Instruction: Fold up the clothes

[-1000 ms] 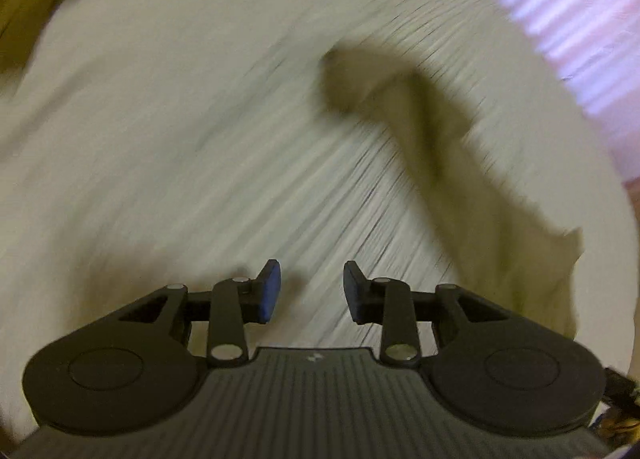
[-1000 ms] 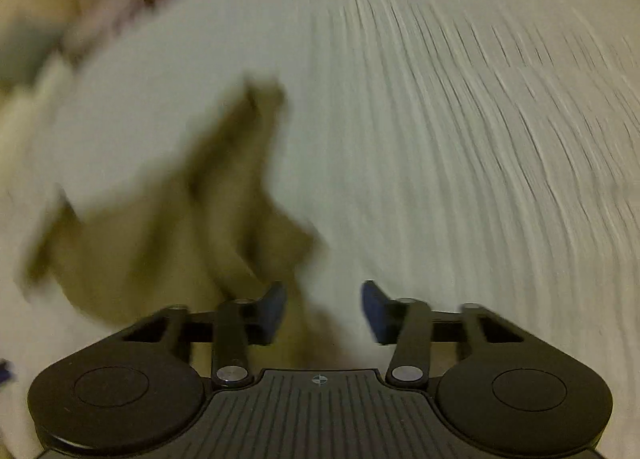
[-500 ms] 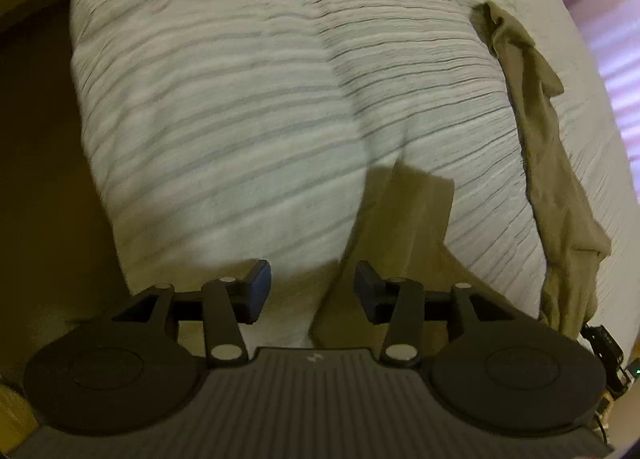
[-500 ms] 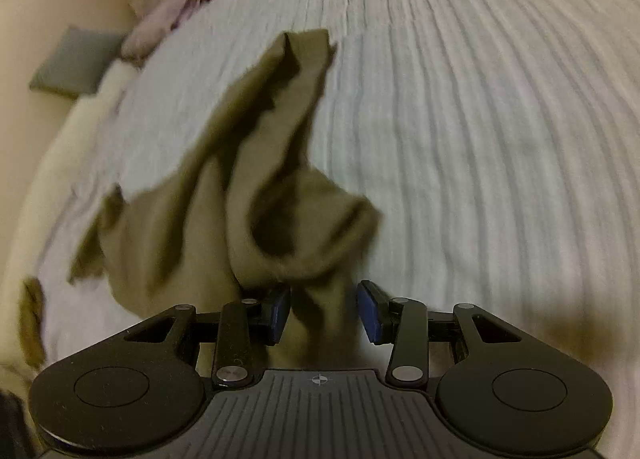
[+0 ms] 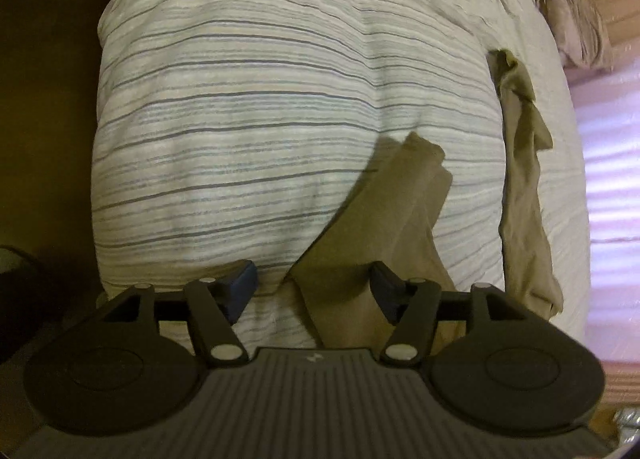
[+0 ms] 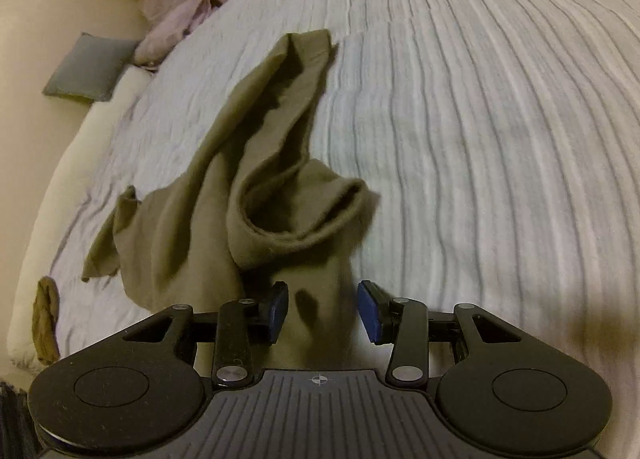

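while olive garment (image 6: pixel 256 187) lies rumpled on striped bedspread (image 6: pixel 480 139), both tools spread: left tool (image 5: pixel 314 293), right tool (image 6: pixel 323 311); grey cushion (image 6: pixel 86 67) beyond.

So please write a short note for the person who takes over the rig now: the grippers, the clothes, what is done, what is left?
Left gripper: open, part of the olive garment lies between its jaws, not gripped.
Right gripper: open, with olive cloth between the fingers, not clamped.
The garment lies crumpled on the striped bedspread, one opening gaping.
Done: no neat fold visible.
Left: grip it, spread it flat, fold it.
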A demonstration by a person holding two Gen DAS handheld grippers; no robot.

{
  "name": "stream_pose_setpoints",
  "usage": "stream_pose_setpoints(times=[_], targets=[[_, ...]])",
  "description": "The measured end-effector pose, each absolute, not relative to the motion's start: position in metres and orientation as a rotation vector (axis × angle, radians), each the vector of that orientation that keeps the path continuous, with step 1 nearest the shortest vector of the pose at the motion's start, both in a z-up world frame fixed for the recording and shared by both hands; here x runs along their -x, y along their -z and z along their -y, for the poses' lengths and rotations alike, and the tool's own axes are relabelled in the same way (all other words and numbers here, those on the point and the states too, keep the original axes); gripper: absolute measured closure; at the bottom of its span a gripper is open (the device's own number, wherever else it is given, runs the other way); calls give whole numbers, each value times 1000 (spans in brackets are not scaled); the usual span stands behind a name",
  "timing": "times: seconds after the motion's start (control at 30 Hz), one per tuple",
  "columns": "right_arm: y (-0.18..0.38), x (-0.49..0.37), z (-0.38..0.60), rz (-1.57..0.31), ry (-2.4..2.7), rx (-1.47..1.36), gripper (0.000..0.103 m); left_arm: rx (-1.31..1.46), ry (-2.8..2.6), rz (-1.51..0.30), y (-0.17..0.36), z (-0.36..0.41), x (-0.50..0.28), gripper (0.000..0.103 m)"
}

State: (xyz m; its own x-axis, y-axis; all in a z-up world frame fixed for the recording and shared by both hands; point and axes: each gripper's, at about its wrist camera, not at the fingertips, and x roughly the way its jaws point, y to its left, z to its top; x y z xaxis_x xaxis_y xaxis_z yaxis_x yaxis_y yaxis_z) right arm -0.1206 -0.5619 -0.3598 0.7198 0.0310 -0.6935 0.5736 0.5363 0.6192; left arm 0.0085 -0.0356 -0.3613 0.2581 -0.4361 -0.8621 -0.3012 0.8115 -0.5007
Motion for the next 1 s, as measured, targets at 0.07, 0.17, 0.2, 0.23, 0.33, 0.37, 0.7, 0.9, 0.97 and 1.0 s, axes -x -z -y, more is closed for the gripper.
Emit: stream_pose_setpoints(times=[0.07,0.17,0.2,0.23,0.33,0.37,0.7,0.9,0.97,1.0], targets=[[352,132,564,-679,402,-974,61,672,106,-1323,365,38,-10,46],[340,150,568,-624,467,-988,103,646,122,-1316,367,41,-16,73],[336,155,570,-606,489,-992,103,632,129,-1316,367,42,-18,79],[332,161,571,-587,511,-996,103,618,136,-1316,367,43,-21,87],[320,178,575,-531,576,-1008,103,546,165,-1336,357,48,-31,94],[316,184,576,-512,597,-1011,103,513,178,-1342,353,52,-35,94],[243,389,511,-294,949,-1133,103,274,484,-1184,270,99,-73,98],[308,448,436,-580,997,-1425,96,4,571,-1156,276,133,-72,94],[317,454,425,-622,1027,-1406,64,4,525,-1193,288,124,-70,92],[319,458,425,-581,1049,-1414,43,17,497,-1205,292,117,-69,89]])
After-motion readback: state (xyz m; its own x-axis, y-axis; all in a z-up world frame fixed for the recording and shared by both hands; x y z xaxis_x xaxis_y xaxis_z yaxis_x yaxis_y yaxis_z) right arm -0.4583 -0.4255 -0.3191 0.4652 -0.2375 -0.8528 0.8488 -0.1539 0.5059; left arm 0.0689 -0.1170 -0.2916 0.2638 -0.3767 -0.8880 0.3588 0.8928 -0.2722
